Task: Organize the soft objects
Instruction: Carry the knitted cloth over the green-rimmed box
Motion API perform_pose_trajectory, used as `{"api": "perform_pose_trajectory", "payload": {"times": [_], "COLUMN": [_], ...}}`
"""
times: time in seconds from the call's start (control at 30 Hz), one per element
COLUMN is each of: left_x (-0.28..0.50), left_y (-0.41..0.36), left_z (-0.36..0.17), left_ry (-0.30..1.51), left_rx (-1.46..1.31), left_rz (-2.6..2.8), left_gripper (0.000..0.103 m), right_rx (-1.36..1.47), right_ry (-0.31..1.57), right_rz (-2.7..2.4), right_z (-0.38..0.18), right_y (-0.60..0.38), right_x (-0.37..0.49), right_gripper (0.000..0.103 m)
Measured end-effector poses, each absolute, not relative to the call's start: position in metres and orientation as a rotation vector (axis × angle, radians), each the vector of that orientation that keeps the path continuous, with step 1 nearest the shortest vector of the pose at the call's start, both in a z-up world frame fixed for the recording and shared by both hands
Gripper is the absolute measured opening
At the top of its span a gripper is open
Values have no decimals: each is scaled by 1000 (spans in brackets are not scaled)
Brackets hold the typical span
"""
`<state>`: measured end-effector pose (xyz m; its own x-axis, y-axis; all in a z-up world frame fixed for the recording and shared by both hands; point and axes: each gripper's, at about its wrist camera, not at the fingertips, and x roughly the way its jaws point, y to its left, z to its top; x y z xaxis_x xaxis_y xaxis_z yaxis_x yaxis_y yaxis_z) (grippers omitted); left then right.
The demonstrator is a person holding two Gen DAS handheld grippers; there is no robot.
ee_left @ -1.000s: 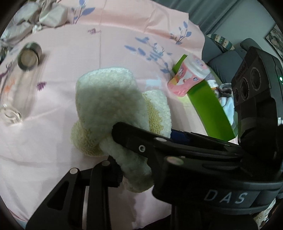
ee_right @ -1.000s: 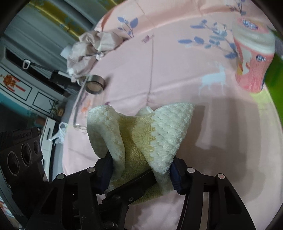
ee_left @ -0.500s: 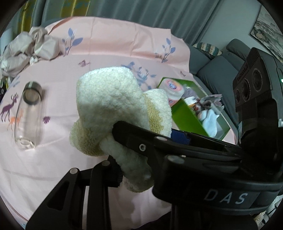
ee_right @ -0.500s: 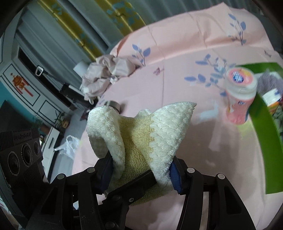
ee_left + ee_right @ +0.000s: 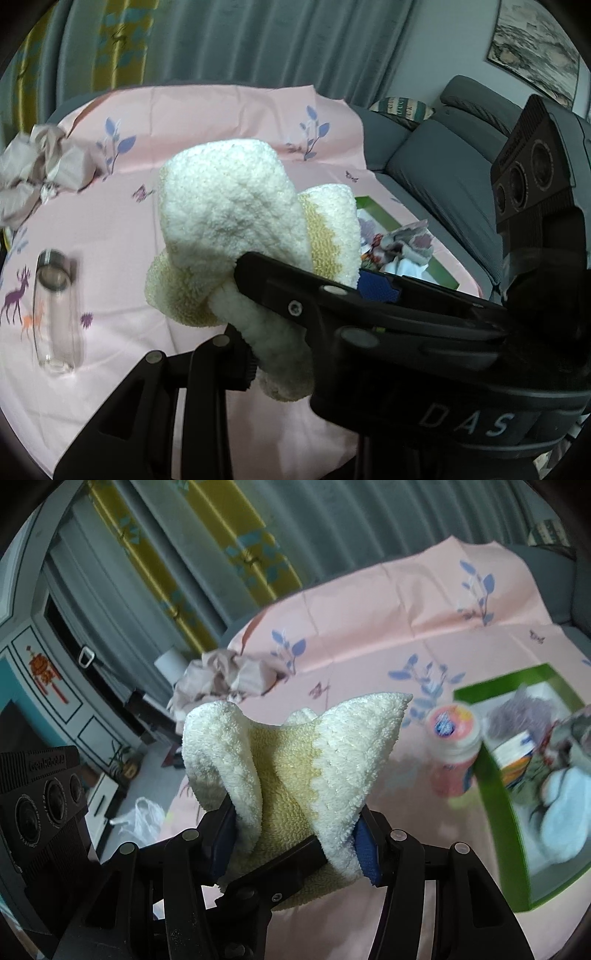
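Left wrist view, left to right. Crumpled beige cloth [image 5: 33, 173] at 10 o'clock on the pink printed tablecloth [image 5: 221, 110]. Clear glass bottle [image 5: 55, 310] lies on its side at 9 o'clock. Centre: cream-and-yellow fluffy towel [image 5: 229, 218], bunched, off the cloth. The left gripper [image 5: 255, 314] pinches its lower fold; jaws narrow, closed on the pile. The right gripper [image 5: 369, 288] crosses in from 3 o'clock, blue pad against the same towel. Green storage box [image 5: 439, 273] at 3 o'clock, partly hidden behind the towel, soft items already inside.

Right wrist view, left to right. Right gripper [image 5: 295, 834] holds the towel [image 5: 295, 753] at mid width, both pads pressed into it. Pink bottle [image 5: 454, 753] stands at 3 o'clock, just beside the box wall [image 5: 495, 790].

Judgement: transfer to the box is in hand. Carry both grippers together so the towel does not stretch or slip. Pass clear above the pink bottle. Lower into a free part of the box before loosening either grip.
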<state>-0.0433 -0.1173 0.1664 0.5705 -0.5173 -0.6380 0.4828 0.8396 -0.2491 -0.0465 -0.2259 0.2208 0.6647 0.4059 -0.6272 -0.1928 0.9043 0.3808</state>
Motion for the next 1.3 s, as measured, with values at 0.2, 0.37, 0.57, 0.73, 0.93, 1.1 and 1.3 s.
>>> {"api": "perform_pose_trajectory", "payload": {"times": [0.2, 0.37, 0.57, 0.73, 0.93, 1.1, 1.3], "left_x": [-32, -19, -8, 1, 9, 14, 16], "left_y": [-142, -164, -189, -207, -225, -240, -256], "left_z": [182, 193, 207, 204, 195, 192, 189], "left_ry": [717, 687, 644, 642, 663, 664, 675], "left_rx": [-17, -2, 1, 24, 25, 32, 37], "left_rz": [-629, -672, -716, -740, -774, -823, -863], "left_gripper": [25, 25, 25, 25, 25, 25, 25], "right_rx": [319, 331, 343, 357, 400, 431, 462], "right_ry": [709, 662, 601, 573, 574, 547, 529], "right_rz": [314, 275, 233, 210, 168, 125, 77], "right_z": [238, 252, 271, 273, 261, 259, 257], "right_y": [-250, -272, -300, -318, -340, -358, -377], "right_x": [-41, -37, -33, -29, -24, -27, -31], "right_gripper": [58, 58, 58, 58, 58, 58, 58]}}
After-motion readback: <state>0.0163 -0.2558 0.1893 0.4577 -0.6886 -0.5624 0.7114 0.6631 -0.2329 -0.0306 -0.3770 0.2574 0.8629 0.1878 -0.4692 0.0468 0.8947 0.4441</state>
